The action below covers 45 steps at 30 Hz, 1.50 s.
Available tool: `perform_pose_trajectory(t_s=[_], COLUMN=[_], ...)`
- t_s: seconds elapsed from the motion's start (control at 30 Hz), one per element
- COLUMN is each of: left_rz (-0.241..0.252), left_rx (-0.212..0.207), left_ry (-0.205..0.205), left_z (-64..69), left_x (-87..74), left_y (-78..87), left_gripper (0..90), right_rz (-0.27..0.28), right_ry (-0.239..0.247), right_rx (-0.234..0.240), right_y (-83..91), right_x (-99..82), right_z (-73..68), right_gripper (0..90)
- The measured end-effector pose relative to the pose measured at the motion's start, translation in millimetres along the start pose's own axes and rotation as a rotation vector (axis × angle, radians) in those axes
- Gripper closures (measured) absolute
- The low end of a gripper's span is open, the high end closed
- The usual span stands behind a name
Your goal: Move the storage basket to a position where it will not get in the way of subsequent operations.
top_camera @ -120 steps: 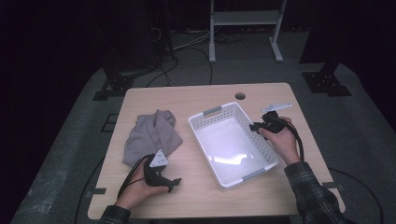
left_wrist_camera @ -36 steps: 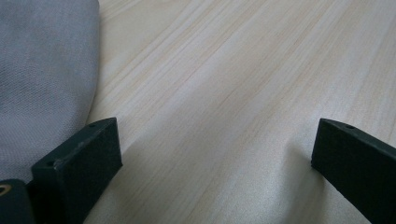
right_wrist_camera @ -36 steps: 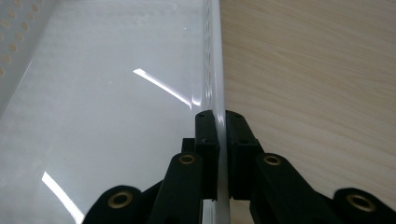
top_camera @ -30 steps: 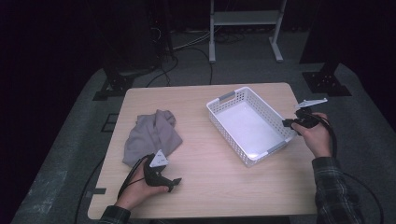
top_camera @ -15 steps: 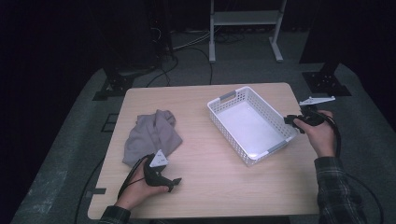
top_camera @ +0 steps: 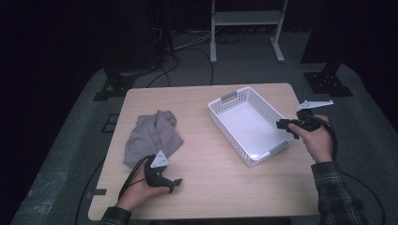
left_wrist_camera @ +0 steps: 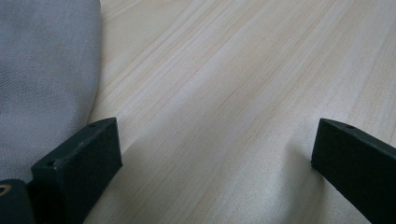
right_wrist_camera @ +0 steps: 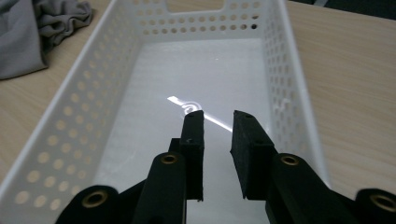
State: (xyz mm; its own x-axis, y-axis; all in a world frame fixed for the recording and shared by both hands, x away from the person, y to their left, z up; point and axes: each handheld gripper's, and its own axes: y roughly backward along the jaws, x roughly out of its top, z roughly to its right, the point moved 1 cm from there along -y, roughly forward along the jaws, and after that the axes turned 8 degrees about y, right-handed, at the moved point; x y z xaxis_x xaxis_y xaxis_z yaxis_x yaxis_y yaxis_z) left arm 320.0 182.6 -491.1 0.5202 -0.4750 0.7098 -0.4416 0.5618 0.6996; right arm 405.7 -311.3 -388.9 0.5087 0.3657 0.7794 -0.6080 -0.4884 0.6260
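A white perforated basket (top_camera: 228,133) lies slantwise on the right half of the wooden table (top_camera: 225,187), with nothing in it. My right gripper (top_camera: 282,125) hovers at the basket's right end, pointing along its length. Its jaws have just been opening and now stand a narrow gap apart with nothing between them (right_wrist_camera: 217,119); the basket wall (right_wrist_camera: 79,121) runs below. A crumpled grey cloth (top_camera: 152,133) lies on the left half. My left gripper (top_camera: 174,184) rests on the table just in front of it, wide open (left_wrist_camera: 215,140) over bare wood, the cloth (left_wrist_camera: 42,70) beside its left jaw.
The table's right edge is close under my right hand. Bare wood lies between cloth and basket and along the front edge. Beyond the table stand a white metal frame (top_camera: 246,18), dark stand feet (top_camera: 328,82) and cables on the grey floor.
Since four seconds ago the basket has been shifted right and turned. Within the last second my right gripper's jaws parted slightly and the hand rose a little. The left gripper has not moved.
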Motion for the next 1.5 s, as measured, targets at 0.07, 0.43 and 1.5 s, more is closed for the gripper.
perform_pose_trajectory(t_s=[0.07, 0.43, 1.5], left_rz=[0.001, -0.002, -0.002], left_rx=[0.0, 0.0, 0.0], left_ry=[0.001, 0.0, 0.0], left_z=[0.1, 0.0, 0.1], left_x=[0.0, 0.0, 0.0], left_y=[-0.1, 0.1, 0.2], left_gripper=[0.4, 0.4, 0.4], right_rz=[-0.01, -0.037, -0.089], right_ry=[0.006, 0.037, 0.149], right_rx=[0.015, 0.089, 0.206], right_y=[-1.7, -12.2, -34.4], right_x=[0.3, -2.4, -9.0], right_z=[-9.5, -55.4, -121.2], right_gripper=[73.4, 73.2, 73.0])
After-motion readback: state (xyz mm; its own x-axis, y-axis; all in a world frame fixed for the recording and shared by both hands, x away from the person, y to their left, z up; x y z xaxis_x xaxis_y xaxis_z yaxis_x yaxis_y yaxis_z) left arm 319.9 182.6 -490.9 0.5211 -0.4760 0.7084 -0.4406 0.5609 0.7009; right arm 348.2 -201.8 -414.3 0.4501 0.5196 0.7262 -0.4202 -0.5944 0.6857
